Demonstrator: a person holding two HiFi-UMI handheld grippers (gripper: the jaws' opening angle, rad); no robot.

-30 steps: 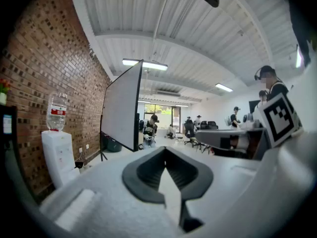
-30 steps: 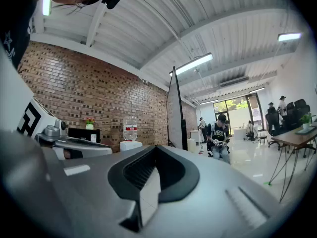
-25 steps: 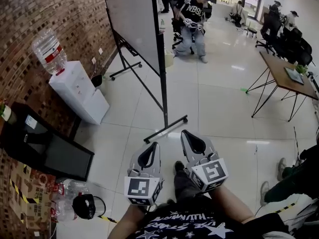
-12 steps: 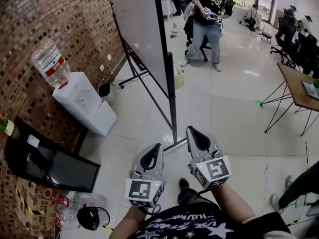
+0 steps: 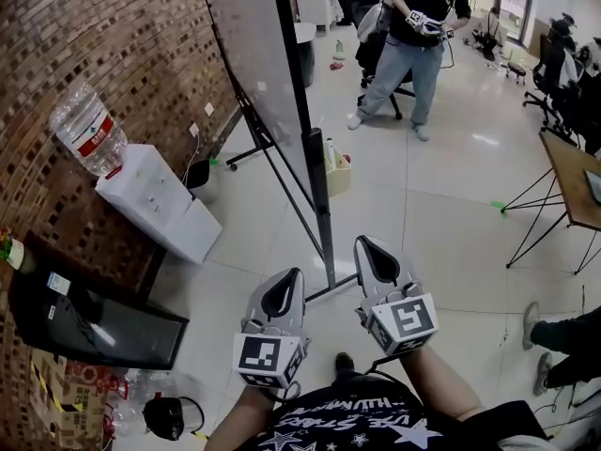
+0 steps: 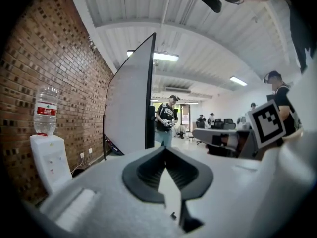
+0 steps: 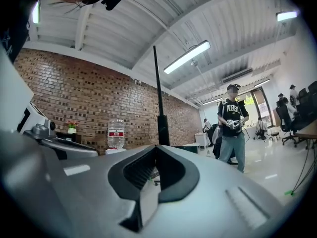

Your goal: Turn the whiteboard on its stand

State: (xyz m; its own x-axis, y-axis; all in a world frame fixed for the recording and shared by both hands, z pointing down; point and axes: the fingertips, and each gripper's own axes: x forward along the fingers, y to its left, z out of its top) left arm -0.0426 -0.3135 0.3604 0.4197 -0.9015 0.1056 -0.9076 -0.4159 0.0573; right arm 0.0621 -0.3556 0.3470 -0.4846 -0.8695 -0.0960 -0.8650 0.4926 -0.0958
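Advanced toward the board since a second ago: left gripper (image 5: 289, 280) and right gripper (image 5: 364, 248), both clenched on nothing. Just beyond their tips, untouched: stand post (image 5: 320, 195), with whiteboard (image 5: 252, 54) edge-on above. Approach looks nearly complete; turning not begun.

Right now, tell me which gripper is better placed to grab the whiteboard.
Probably right: the right gripper sits further forward, the whiteboard edge-on straight ahead of its shut jaws. The left gripper sits back.
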